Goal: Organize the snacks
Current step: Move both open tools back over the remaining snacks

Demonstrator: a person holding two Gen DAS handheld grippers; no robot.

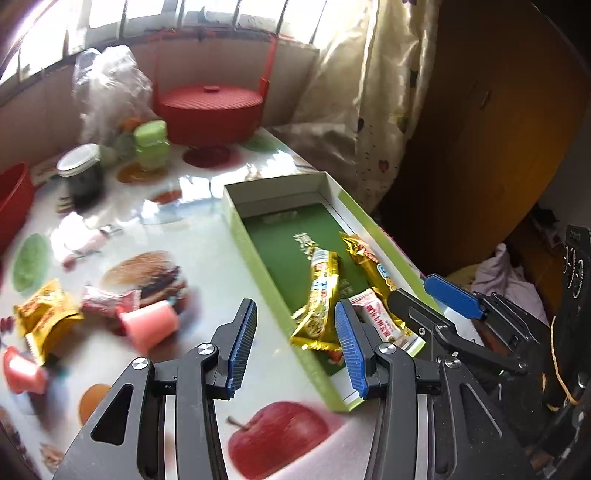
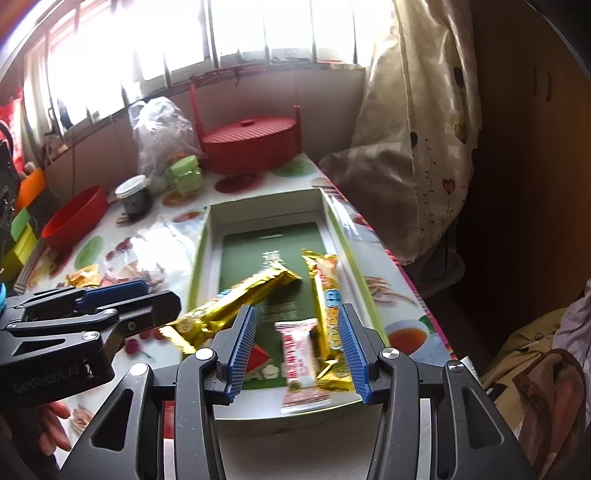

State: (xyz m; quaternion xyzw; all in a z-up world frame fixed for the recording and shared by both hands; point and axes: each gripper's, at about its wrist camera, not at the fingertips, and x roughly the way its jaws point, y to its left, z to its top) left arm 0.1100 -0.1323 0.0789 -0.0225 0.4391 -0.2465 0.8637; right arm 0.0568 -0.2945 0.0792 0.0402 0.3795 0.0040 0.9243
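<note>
Both our hand-held grippers, left (image 1: 295,341) and right (image 2: 297,349), hang released and empty above the box (image 2: 201,254); we judge the overhanging gold bar (image 2: 236,308) could tip out.

A barred window (image 2: 229,33) spans the far wall and admits strong daylight that overexposes its panes. Below it runs a plain beige wall panel (image 2: 325,110). A cream curtain (image 2: 417,122) printed with small hearts hangs at the right and bunches against the far corner of the worktop (image 1: 207,258), whose glossy covering shows printed fruit and food. Right of the curtain stands a dark wooden wardrobe (image 1: 480,122), largely in shadow. Crumpled cloth (image 2: 532,339) lies low at the right.
</note>
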